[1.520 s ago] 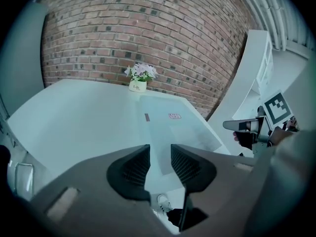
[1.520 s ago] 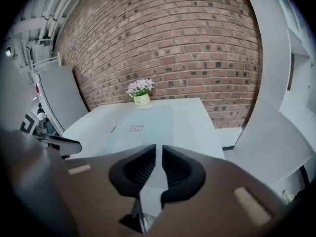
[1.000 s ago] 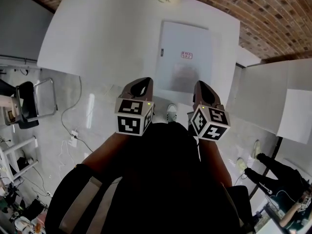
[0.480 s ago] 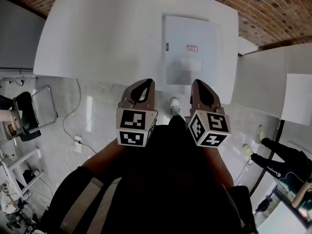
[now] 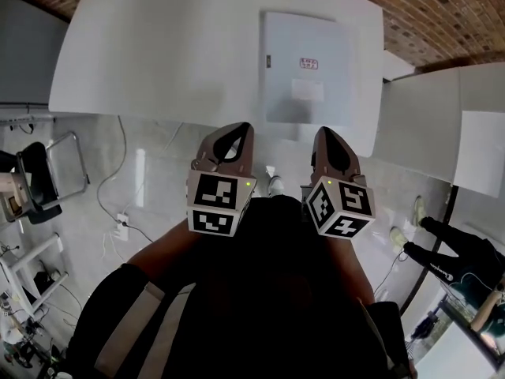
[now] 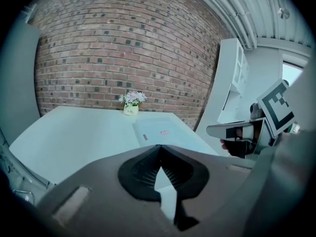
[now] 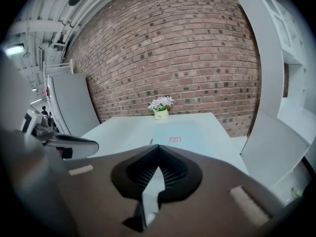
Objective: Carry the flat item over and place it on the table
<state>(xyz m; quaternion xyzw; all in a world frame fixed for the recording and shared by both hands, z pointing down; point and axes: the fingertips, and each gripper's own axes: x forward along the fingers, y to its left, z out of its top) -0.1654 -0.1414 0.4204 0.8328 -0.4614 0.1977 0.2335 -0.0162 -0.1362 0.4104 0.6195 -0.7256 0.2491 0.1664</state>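
Seems done: flat sheet [image 5: 306,69] lying on the desk [image 5: 173,46]. Left gripper [image 5: 237,129] and right gripper [image 5: 324,133] empty, fingers shut tight.

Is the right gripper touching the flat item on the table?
Apart. Left gripper view shows the right gripper in air, clear of the flat item.

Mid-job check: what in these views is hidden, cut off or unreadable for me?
- Red label on the flat item: the print is too small to read in every view.
- Flower pot: in the head view, almost all of it is cut off by the top edge.
- Flat item's near edge: in both gripper views, it is hidden behind the shut left claw and right claw.
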